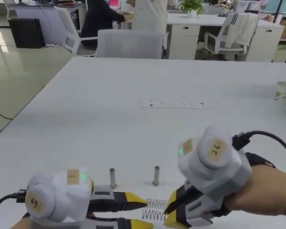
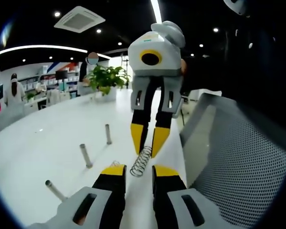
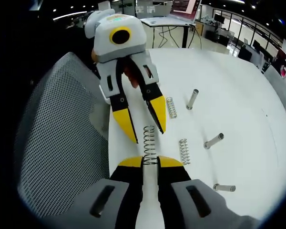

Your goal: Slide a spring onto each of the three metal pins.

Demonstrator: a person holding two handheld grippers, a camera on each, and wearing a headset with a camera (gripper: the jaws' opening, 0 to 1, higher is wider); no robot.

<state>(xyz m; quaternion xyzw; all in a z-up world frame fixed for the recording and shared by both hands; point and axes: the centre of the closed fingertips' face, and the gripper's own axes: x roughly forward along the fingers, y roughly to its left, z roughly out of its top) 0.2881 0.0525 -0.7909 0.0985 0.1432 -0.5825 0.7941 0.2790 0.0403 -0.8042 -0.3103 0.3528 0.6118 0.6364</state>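
My right gripper (image 3: 151, 162) is clamped on one end of a spring (image 3: 149, 140), which sticks straight out ahead of its jaws, low over the white table (image 3: 229, 86). Facing it, my left gripper (image 2: 139, 170) is released. Its jaws stand apart, one on either side of the spring's far end, and I cannot tell whether either touches the coil.

Just to the right of the held coil, as the right gripper looks, a second spring (image 3: 183, 151) lies flat on the table. A third spring (image 3: 171, 107) lies further ahead, close beside one jaw of the left gripper. Further right again, well clear of both grippers, stand the three metal pins: the far pin (image 3: 192, 98), the middle pin (image 3: 213, 140) and the near pin (image 3: 224, 188). Each looks bare from base to tip.

I judge the job to be at its very start. No pin carries a spring; one spring is in hand and two wait on the table. All three placements are left to do. The held spring must first be carried across to a pin, lined up end-on and pushed down over it.
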